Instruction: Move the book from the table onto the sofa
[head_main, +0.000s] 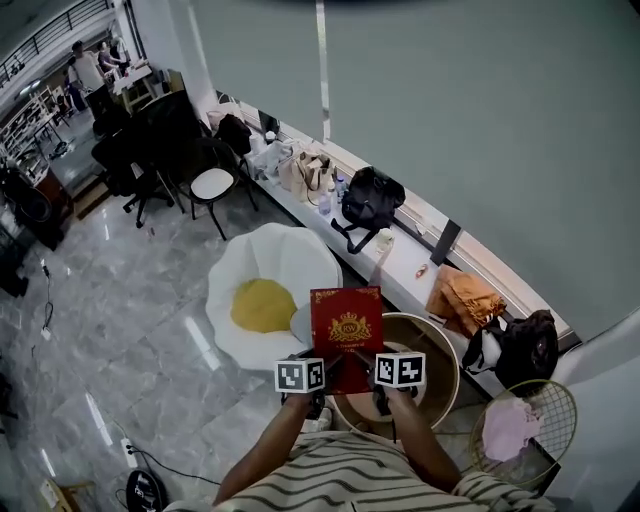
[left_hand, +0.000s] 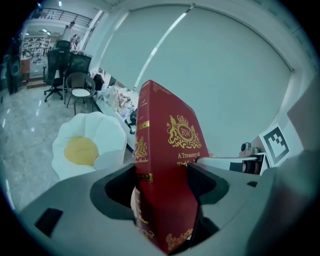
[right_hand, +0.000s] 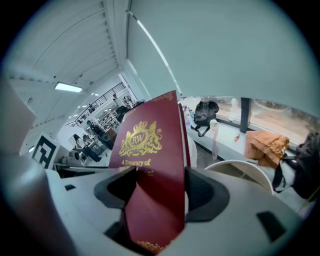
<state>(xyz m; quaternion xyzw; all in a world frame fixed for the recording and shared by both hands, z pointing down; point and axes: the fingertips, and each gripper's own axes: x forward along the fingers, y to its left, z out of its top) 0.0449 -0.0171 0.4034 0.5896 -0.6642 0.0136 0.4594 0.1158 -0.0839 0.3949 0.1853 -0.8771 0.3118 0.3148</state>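
grey polished marble floor (head_main: 120, 330) fills the left half of the head view. long white window ledge (head_main: 405, 265) runs from 11 o'clock to 4 o'clock and carries bags and an orange cloth. white petal-shaped sofa with a round yellow seat cushion (head_main: 290, 260) stands near the book, at its 10 o'clock. round wooden table with a pale rim (head_main: 448, 365) lies below the grippers and out to their 3 o'clock.

red hardback book with a gold crest (head_main: 346, 322): off the table, held in the air with its cover up. in the head view it overlaps both the table rim and the sofa's nearest petal.

left gripper (head_main: 325, 366): jaws clamped on the book's near edge, spine side. right gripper (head_main: 368, 362): jaws clamped on the same edge, other corner. each gripper view shows the book wedged between the pads.

step, judged: carry. the lift looks done, the placing is not yet done.

next move calls for:
- swing both grippers together toward 10 o'clock until the book is over the yellow cushion.
- lower it flat, then part both pairs of jaws at once.
- uneven travel of the two hands would twist the book.
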